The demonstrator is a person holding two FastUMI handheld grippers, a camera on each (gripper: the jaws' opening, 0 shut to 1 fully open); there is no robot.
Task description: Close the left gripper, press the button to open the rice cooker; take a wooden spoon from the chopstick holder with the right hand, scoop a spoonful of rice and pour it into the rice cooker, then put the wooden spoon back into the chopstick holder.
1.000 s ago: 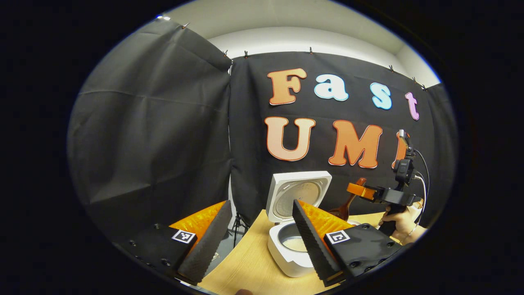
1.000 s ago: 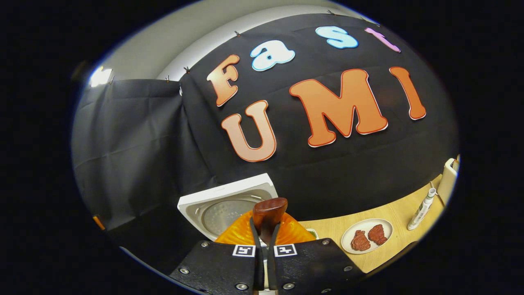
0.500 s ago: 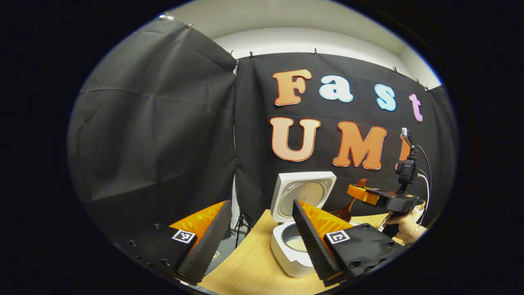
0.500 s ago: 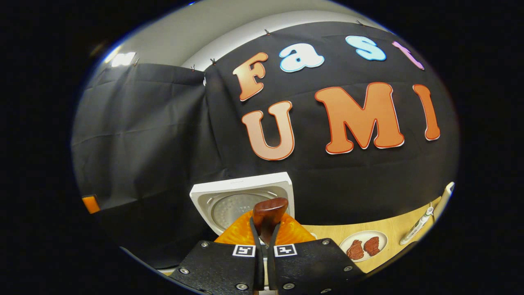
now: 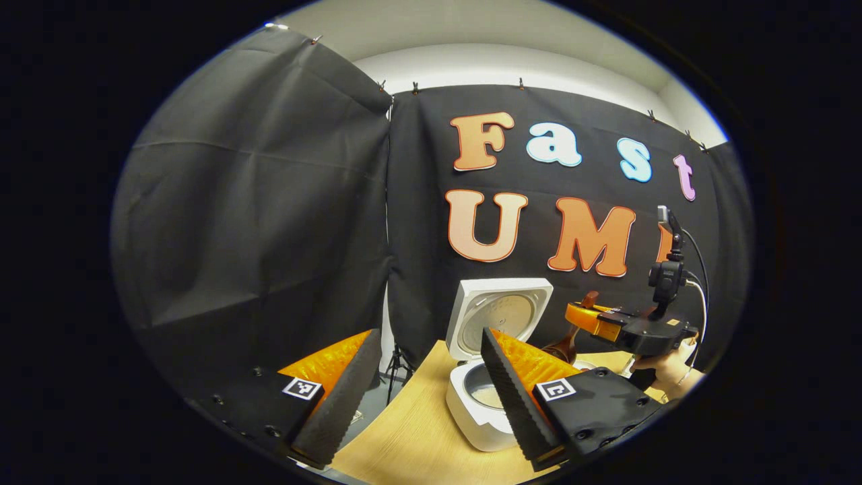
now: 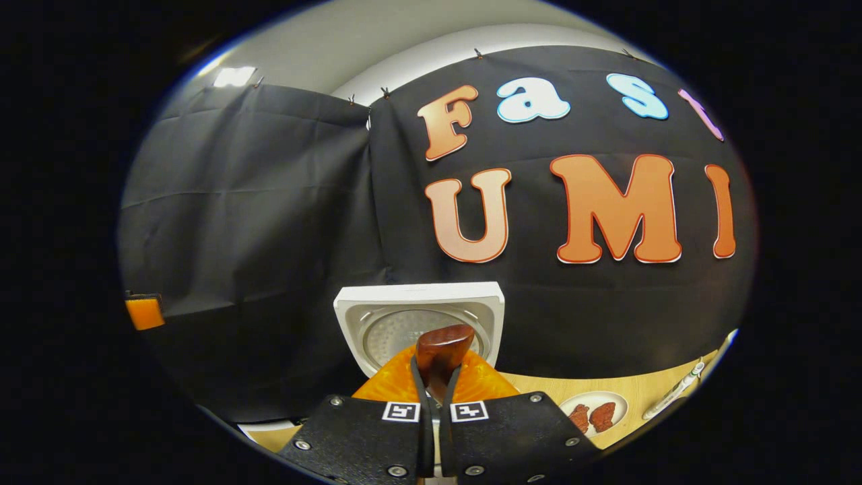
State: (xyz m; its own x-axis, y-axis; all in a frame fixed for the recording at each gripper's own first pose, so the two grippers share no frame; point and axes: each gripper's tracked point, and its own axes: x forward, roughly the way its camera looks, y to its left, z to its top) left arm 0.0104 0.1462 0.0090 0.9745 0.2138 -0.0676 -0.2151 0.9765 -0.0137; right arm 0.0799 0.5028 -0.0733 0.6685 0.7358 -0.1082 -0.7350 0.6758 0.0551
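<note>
Right hand-held gripper (image 6: 434, 384) pinches spoon (image 6: 441, 350) handle, bowl hanging by open cooker (image 5: 488, 377) on bench (image 5: 417, 431), prob. for pouring. Left hand-held gripper (image 5: 424, 384) spread, idle nearby.

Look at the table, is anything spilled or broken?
Nothing stands out. The rice cooker sits with its lid up and no spill shows on the bare table around it. The right gripper is shut on the wooden spoon, and the left gripper is open.
</note>
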